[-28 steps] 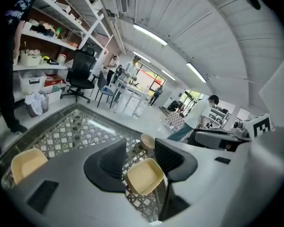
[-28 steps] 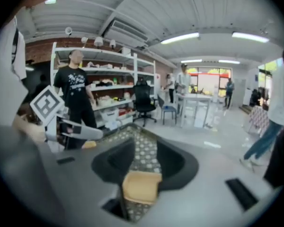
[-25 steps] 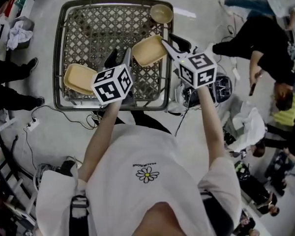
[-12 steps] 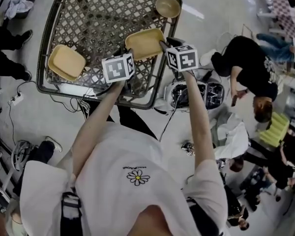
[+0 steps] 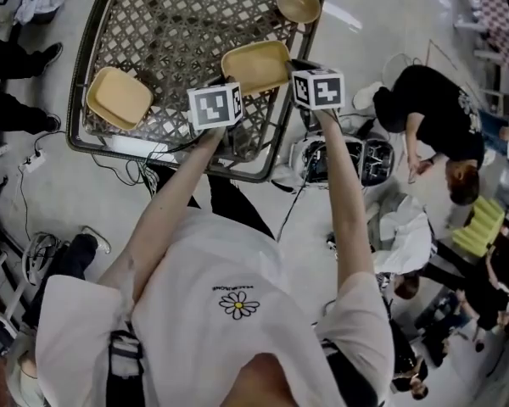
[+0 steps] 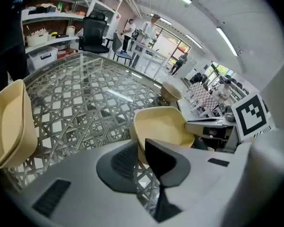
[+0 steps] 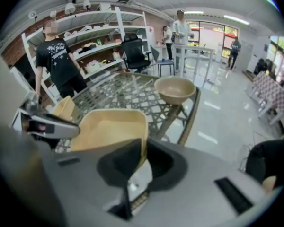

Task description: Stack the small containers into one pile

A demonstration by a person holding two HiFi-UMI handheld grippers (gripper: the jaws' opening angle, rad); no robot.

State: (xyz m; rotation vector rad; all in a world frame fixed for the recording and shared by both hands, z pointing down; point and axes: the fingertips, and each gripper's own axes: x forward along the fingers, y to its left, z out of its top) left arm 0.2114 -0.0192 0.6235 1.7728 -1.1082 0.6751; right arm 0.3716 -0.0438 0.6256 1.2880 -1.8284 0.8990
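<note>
Plastic, seemingly light, stiff and slick: the upper-centre square container (image 5: 256, 64) takes rim grips best, where left gripper (image 6: 141, 150) and right gripper (image 7: 143, 161) have just closed on its walls.

Matt plastic tray (image 5: 254, 66) on a glossy, lattice-woven table (image 5: 174, 28).

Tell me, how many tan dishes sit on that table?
3. One square tray near the table's left edge, a second square tray at the right edge, and a round bowl at the far right corner. None seems hidden.
</note>
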